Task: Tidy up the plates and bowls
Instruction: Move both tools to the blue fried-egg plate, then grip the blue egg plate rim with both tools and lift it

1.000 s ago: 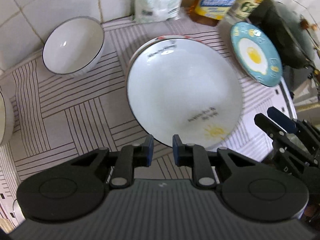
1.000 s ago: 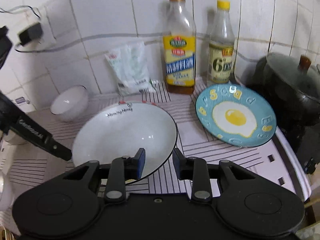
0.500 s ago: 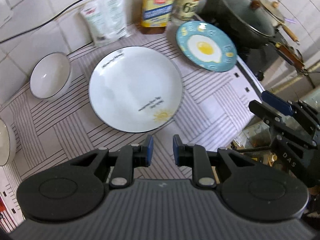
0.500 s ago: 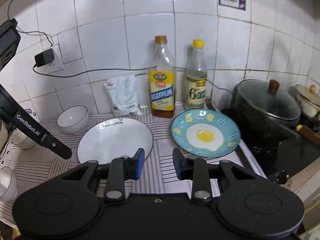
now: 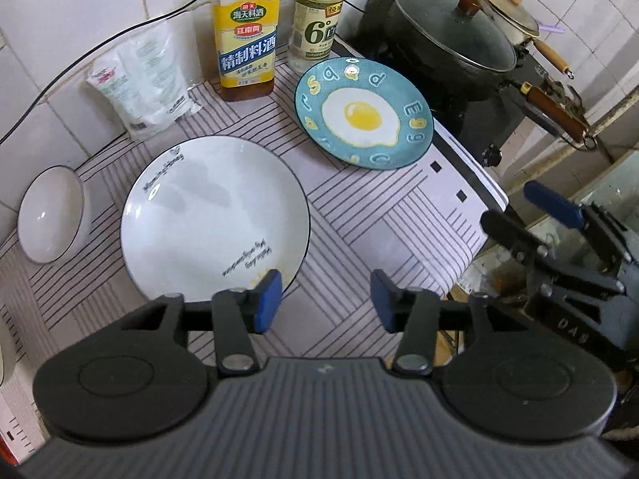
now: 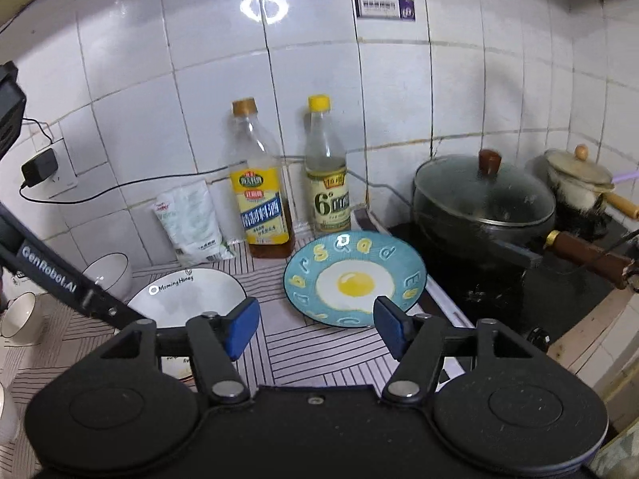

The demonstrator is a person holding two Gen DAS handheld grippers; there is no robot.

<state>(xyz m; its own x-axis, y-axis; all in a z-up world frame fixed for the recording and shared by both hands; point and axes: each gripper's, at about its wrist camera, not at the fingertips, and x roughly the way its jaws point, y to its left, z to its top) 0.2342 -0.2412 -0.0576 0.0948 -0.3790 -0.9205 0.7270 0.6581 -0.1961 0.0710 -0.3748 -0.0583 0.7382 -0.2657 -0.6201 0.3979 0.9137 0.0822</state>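
Note:
A large white plate (image 5: pixel 211 219) with a dark rim lies on the striped mat (image 5: pixel 359 215); it also shows in the right wrist view (image 6: pixel 187 295). A blue plate with a fried-egg print (image 5: pixel 363 113) lies to its right, also in the right wrist view (image 6: pixel 353 277). A white bowl (image 5: pixel 50 213) stands at the left by the wall, also in the right wrist view (image 6: pixel 110 273). My left gripper (image 5: pixel 325 301) is open and empty, above the mat just in front of the white plate. My right gripper (image 6: pixel 317 327) is open and empty, in front of the blue plate.
Two bottles (image 6: pixel 261 199) (image 6: pixel 327 183) and a white pouch (image 6: pixel 191 223) stand against the tiled wall. A dark lidded pot (image 6: pixel 483 199) and a small cream pot (image 6: pixel 579 183) sit on the stove at right. Another bowl (image 6: pixel 20 317) stands at far left.
Both grippers have opened wide and pulled up and back from the plates. The white plate now lies flat on the mat, free of both grippers.

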